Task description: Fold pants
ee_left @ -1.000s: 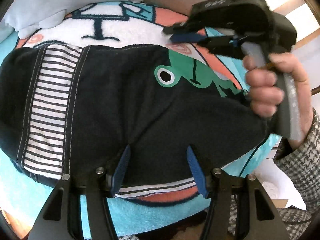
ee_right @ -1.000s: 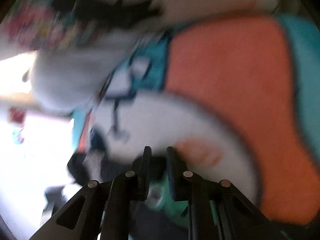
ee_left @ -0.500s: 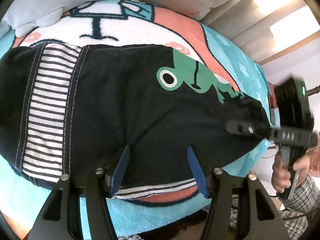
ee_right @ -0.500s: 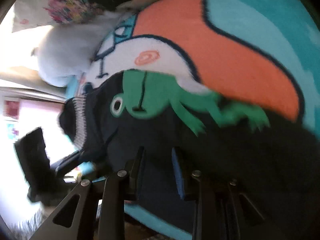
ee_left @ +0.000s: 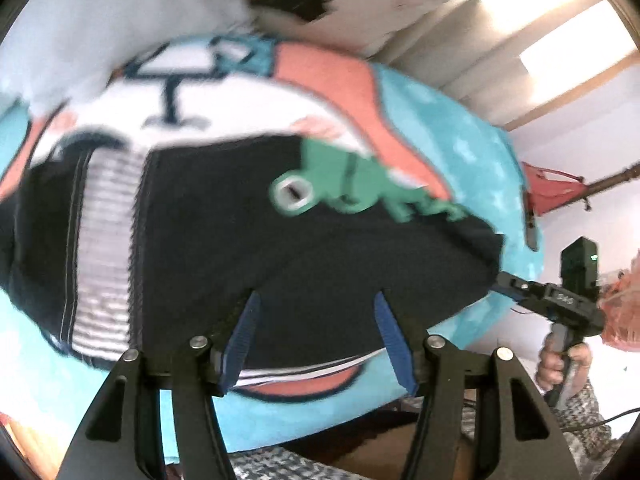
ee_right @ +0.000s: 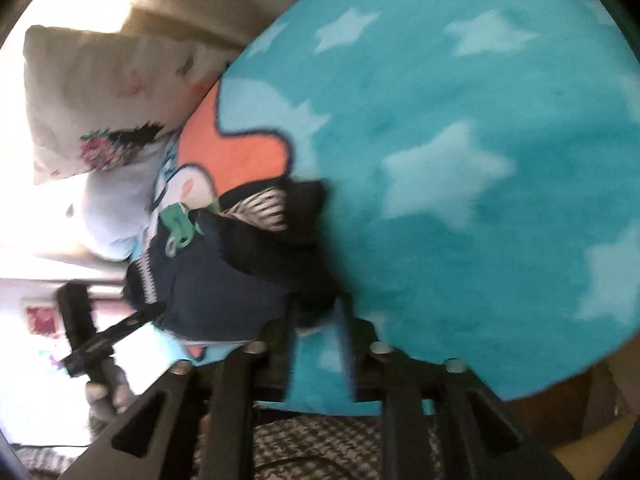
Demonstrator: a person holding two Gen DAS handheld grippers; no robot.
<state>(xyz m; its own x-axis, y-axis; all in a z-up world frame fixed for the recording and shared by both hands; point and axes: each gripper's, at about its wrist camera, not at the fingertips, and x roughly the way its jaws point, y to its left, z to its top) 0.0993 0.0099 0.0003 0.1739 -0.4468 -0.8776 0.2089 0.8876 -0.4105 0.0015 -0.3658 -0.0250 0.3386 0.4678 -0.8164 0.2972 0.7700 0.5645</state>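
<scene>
both claws are unclenched: the right gripper (ee_right: 318, 326), jaws just widening with nothing between them, has swung to the pants (ee_right: 224, 280) end just ahead, left gripper (ee_left: 316, 330) over the near hem, fold pending.

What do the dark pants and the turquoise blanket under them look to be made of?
Pants: soft knit, likely cotton jersey, matte navy-black. It drapes limply, has a printed green frog and a striped knit panel with visible stitching.
Blanket: plush fleece or similar pile fabric, judging by its fuzzy matte surface and soft-edged pale stars. Blur leaves the exact fibre of both open.
</scene>
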